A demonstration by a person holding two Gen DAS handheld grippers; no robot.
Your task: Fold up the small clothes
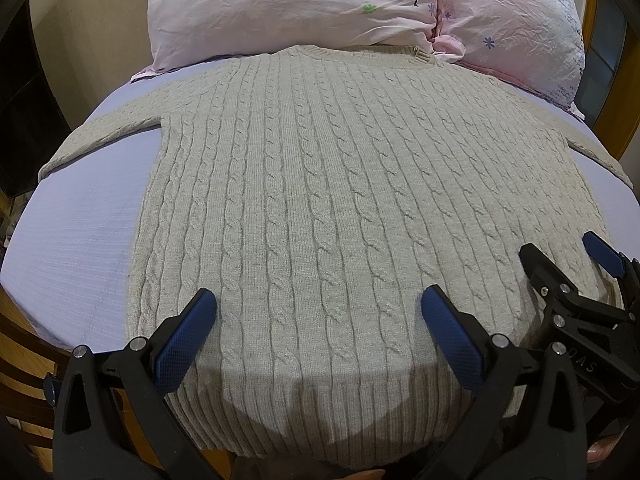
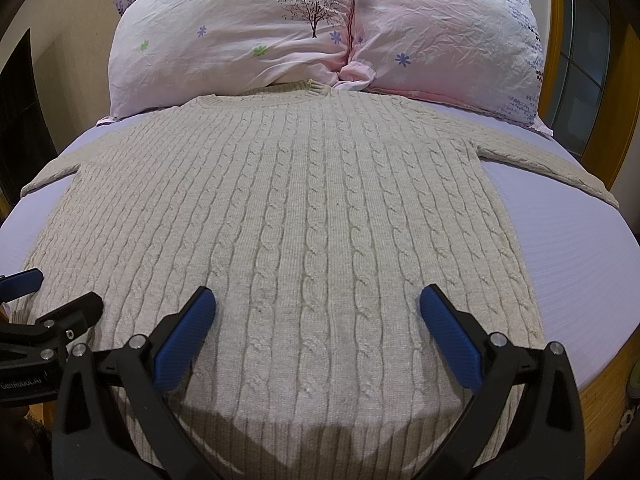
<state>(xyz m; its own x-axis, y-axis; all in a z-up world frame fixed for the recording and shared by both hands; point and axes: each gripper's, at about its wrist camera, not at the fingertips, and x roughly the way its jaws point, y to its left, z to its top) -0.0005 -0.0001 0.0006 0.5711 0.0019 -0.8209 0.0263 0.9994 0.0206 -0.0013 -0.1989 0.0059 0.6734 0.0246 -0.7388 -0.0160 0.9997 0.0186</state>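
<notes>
A beige cable-knit sweater [image 1: 320, 184] lies flat on the bed, collar toward the pillows, both sleeves spread out to the sides, ribbed hem nearest me. It also shows in the right wrist view [image 2: 304, 208]. My left gripper [image 1: 318, 300] is open and empty, hovering just above the hem's left half. My right gripper [image 2: 317, 298] is open and empty above the hem's right half. The right gripper also shows at the right edge of the left wrist view [image 1: 564, 260], and the left gripper at the left edge of the right wrist view [image 2: 56, 292].
The bed has a lavender sheet [image 1: 80, 216], also seen in the right wrist view [image 2: 580, 248]. Two pink flowered pillows [image 1: 288, 4] [image 2: 440, 32] lie at the head, touching the collar. A wooden bed frame [image 2: 600, 412] runs along the right edge.
</notes>
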